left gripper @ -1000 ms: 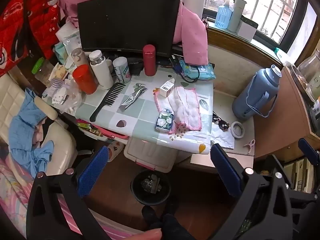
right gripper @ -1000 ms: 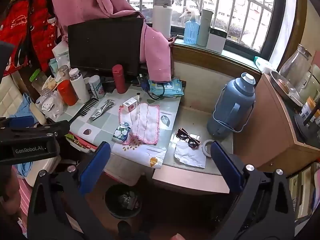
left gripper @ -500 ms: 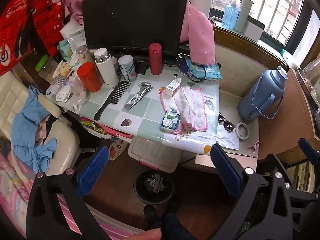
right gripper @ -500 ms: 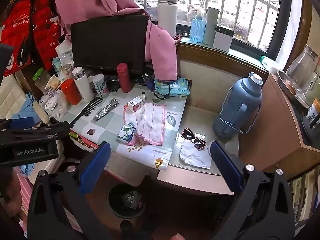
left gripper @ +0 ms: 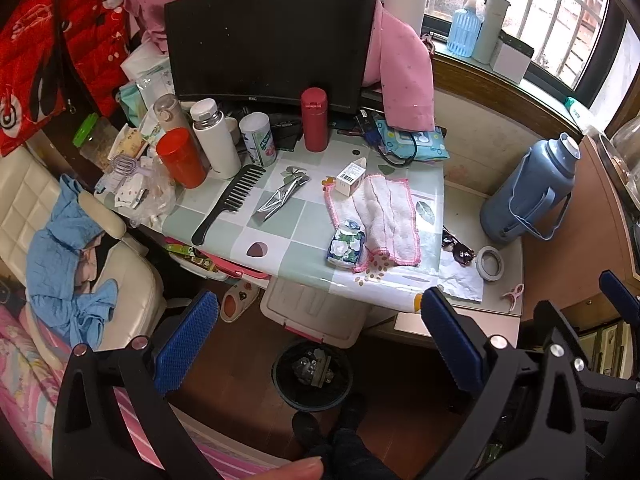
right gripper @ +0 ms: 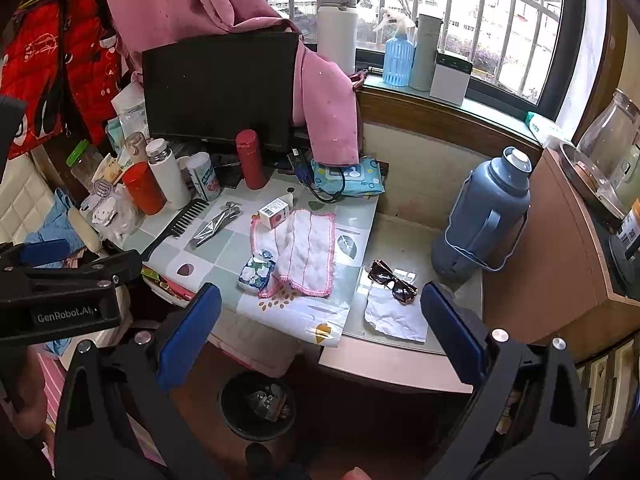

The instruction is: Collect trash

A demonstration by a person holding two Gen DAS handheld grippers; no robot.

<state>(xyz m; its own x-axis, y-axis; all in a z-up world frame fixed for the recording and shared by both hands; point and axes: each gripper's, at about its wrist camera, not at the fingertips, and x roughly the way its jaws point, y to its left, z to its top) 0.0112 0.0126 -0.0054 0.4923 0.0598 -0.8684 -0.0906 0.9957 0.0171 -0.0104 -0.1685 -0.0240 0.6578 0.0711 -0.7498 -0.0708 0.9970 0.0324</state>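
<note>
A black trash bin (left gripper: 313, 373) with some scraps in it stands on the floor under the table; it also shows in the right wrist view (right gripper: 256, 404). On the table lie a silver foil wrapper (left gripper: 281, 198), a small white box (left gripper: 351, 178), a floral tissue pack (left gripper: 346, 243) and a crumpled white paper (right gripper: 395, 313). My left gripper (left gripper: 316, 340) is open and empty, held above the bin. My right gripper (right gripper: 318, 332) is open and empty, short of the table's front edge.
A black monitor (left gripper: 268, 44), bottles, a red cup (left gripper: 181, 157), a black comb (left gripper: 228, 202) and a pink-edged cloth (left gripper: 380, 216) crowd the table. Sunglasses (right gripper: 392, 281), tape roll (left gripper: 491, 263) and a blue thermos (right gripper: 486, 210) sit right. A white chair (left gripper: 60, 240) stands left.
Both grippers have moved a little closer to the table; the scene has shifted slightly down and right in both views. Both stay open and empty.
</note>
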